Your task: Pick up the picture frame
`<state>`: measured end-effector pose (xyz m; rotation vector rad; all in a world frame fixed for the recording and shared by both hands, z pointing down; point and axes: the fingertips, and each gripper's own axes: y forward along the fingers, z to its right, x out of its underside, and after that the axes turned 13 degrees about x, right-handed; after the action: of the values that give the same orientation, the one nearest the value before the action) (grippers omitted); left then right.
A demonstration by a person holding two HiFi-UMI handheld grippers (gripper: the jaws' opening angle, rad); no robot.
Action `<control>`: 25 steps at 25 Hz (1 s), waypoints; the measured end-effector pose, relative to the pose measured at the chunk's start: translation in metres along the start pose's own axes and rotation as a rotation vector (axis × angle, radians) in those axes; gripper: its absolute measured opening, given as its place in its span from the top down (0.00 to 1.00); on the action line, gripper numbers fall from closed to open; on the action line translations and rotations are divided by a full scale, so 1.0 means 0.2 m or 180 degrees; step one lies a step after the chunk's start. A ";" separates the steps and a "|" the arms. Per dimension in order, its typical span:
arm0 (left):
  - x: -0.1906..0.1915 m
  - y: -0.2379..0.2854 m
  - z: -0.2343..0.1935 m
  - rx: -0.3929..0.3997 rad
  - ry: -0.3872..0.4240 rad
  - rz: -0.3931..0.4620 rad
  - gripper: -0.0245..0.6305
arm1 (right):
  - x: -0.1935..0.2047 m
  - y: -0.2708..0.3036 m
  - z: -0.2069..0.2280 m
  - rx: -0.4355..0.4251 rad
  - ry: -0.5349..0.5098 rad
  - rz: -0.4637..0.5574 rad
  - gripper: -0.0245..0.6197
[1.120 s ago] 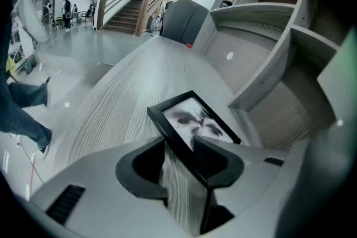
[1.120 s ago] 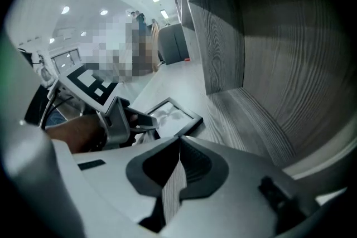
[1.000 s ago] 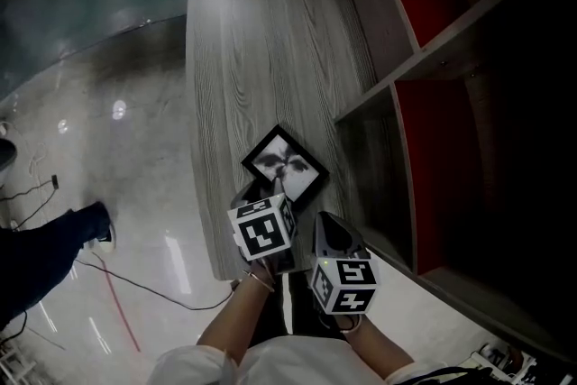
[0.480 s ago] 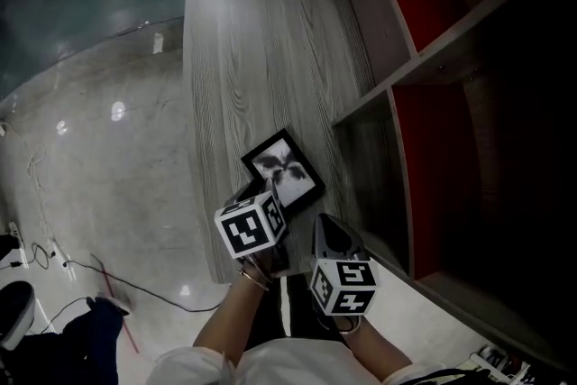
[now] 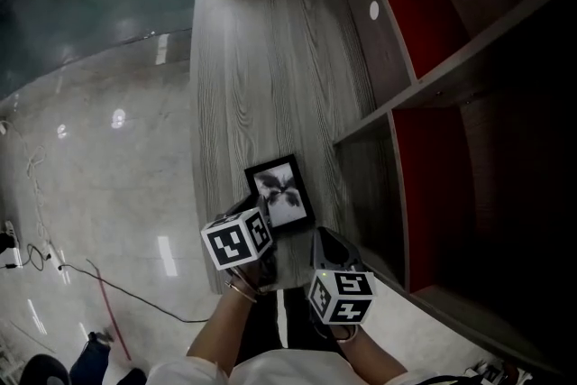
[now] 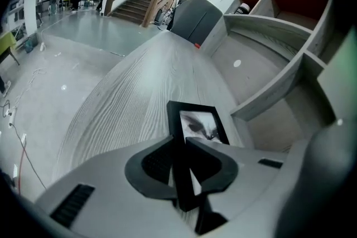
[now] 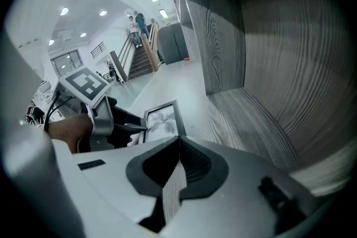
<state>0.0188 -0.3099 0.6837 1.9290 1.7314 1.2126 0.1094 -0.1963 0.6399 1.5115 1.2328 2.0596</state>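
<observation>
A small black picture frame (image 5: 281, 194) with a grey flower print lies flat near the front end of the long grey wooden table (image 5: 261, 59). My left gripper (image 5: 262, 226) reaches it from the front-left. In the left gripper view the jaws have just been closing, and the left gripper (image 6: 182, 141) now pinches the picture frame (image 6: 199, 122) by its near left edge. My right gripper (image 5: 326, 236) hovers just right of the frame, its jaws shut with nothing between them (image 7: 179, 141). The right gripper view shows the picture frame (image 7: 162, 119) with the left gripper (image 7: 137, 128) on it.
A tall shelf unit (image 5: 424, 104) with red back panels stands along the table's right side. The table's front edge (image 5: 215, 270) is right behind the left gripper. Glossy floor with cables (image 5: 108, 284) lies to the left.
The left jaws have closed onto the frame's edge. The frame has turned from a diamond stance to nearly square with the table and slid slightly toward me. The right gripper has stayed put.
</observation>
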 end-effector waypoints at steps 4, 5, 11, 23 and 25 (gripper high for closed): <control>0.00 -0.05 -0.04 -0.0002 -0.0061 0.0046 0.85 | -0.02 0.00 -0.01 -0.0014 -0.0033 0.0022 0.91; 0.00 -0.07 -0.06 -0.0004 -0.0078 0.0064 0.85 | -0.02 0.00 -0.02 -0.0020 -0.0041 0.0024 0.91; 0.00 -0.16 -0.12 -0.0053 -0.0110 0.0171 0.85 | -0.01 -0.02 -0.07 -0.0082 -0.0090 0.0025 0.91; -0.12 -0.44 -0.12 -0.0030 0.0069 0.0556 0.85 | -0.09 -0.09 -0.21 -0.0188 -0.0188 0.0183 0.91; -0.15 -0.50 -0.11 0.0008 0.0097 0.0638 0.85 | -0.11 -0.11 -0.23 -0.0195 -0.0202 0.0221 0.91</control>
<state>-0.0633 -0.3196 0.6179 2.1382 1.5847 1.3130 0.0710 -0.2187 0.6051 1.5996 1.0988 2.0560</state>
